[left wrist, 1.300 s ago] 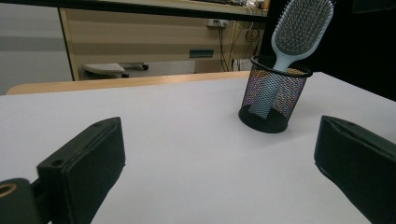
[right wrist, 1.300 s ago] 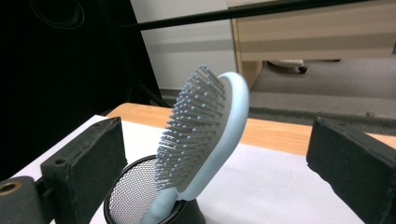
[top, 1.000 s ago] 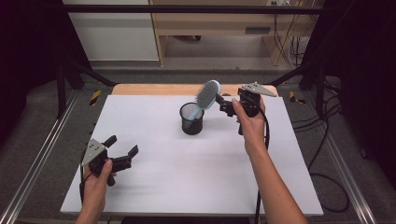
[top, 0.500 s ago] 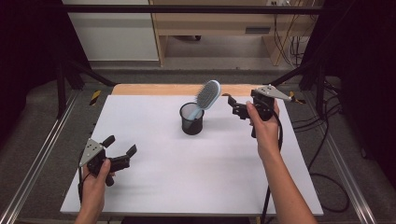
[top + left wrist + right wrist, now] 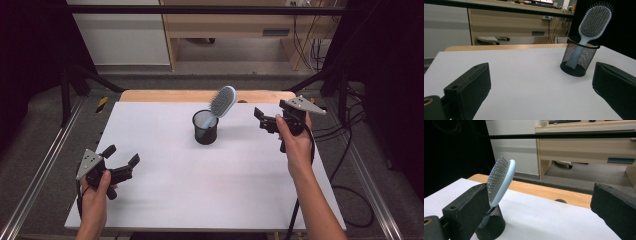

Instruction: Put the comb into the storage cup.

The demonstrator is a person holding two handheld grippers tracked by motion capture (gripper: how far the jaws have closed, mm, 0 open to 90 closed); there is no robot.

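Observation:
A black mesh cup (image 5: 205, 131) stands at the back middle of the white table (image 5: 210, 195). A light blue hairbrush (image 5: 223, 102) sits handle-down in it, its head leaning up and to the right. My right gripper (image 5: 261, 119) is open in the air to the right of the brush, apart from it. In the right gripper view the brush (image 5: 502, 178) and cup (image 5: 492, 225) lie beyond the left jaw. My left gripper (image 5: 121, 155) is open and empty near the front left. From there the cup (image 5: 579, 60) and brush (image 5: 595, 22) show ahead to the right.
A wooden strip (image 5: 165, 95) runs along the table's back edge. Metal rails (image 5: 42, 170) flank the left side and black cables (image 5: 345, 165) trail on the right. A wooden desk (image 5: 250, 22) stands on the floor beyond.
My right gripper has drawn away to the right from the brush head. The brush stays leaning in the cup. The left gripper has barely moved.

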